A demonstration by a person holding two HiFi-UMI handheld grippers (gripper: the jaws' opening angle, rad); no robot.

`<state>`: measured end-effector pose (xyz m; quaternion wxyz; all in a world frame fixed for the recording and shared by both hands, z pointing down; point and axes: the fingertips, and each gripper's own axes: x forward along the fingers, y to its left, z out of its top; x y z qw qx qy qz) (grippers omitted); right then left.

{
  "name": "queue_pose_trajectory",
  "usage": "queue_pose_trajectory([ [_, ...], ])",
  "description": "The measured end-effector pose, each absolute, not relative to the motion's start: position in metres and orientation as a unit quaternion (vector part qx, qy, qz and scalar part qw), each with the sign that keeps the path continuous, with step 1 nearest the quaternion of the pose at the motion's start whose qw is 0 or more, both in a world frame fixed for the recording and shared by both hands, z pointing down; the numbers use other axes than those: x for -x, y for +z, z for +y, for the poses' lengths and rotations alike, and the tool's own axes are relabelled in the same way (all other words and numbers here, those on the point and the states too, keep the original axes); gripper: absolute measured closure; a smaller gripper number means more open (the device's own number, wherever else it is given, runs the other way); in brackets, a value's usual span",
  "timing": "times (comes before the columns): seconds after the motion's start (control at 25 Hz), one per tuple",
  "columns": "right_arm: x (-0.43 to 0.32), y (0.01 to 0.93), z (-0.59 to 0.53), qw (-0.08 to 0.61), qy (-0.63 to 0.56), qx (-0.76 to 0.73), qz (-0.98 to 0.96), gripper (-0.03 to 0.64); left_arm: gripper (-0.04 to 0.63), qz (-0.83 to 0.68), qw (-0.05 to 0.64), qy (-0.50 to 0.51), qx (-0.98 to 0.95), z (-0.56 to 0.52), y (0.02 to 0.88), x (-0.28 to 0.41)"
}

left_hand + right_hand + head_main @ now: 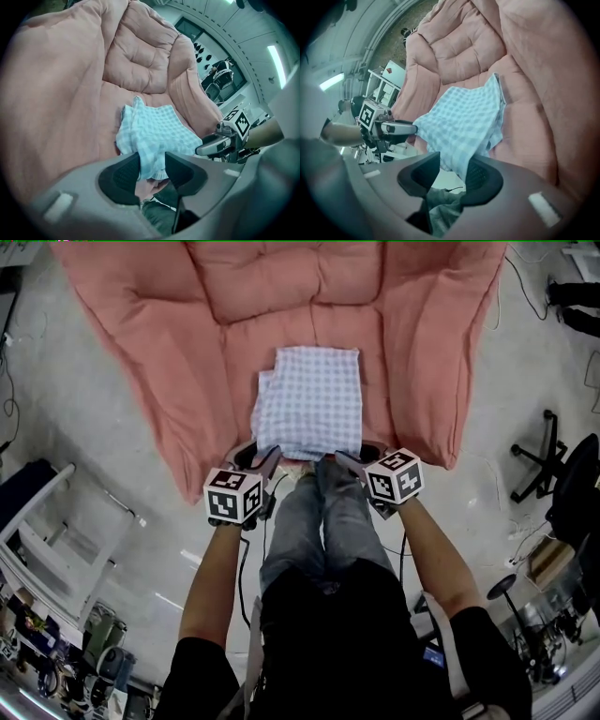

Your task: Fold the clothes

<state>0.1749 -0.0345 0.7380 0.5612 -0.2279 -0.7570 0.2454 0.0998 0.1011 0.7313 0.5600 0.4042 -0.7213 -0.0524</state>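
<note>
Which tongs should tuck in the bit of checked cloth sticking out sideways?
Probably left. The left tongs sit at the checked cloth's near left corner, the side where the extra layer pokes out. The right tongs are at the opposite, tidy corner.

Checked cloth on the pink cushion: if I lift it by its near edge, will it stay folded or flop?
Probably floppy: the checked cloth sags limply between the left tongs. Likely light: thin fabric, few layers. The fold may slide apart when lifted, since its layers sit offset at the left side.
</note>
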Motion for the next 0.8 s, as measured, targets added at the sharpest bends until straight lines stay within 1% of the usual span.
queue_pose_trajectory([
  [0.12, -0.18, 0.739, -0.039, 0.562, 0.238, 0.221, -0.761, 0.455, 0.389, -0.727, 0.558, -0.048, -0.398, 0.1, 0.731, -0.103],
  [0.2, -0.179, 0.739, -0.04, 0.559, 0.235, 0.21, -0.767, 0.447, 0.401, -0.735, 0.554, -0.042, -0.389, 0.105, 0.732, -0.104],
  [0.32, -0.18, 0.74, -0.042, 0.561, 0.233, 0.198, -0.769, 0.398, 0.398, -0.735, 0.559, -0.044, -0.381, 0.108, 0.734, -0.109],
  [0.64, -0.197, 0.748, -0.055, 0.568, 0.201, 0.165, -0.781, 0.385, 0.387, -0.733, 0.565, -0.046, -0.376, 0.111, 0.74, -0.119],
  [0.8, -0.21, 0.735, -0.064, 0.561, 0.202, 0.154, -0.788, 0.382, 0.364, -0.74, 0.562, -0.051, -0.366, 0.116, 0.731, -0.124],
])
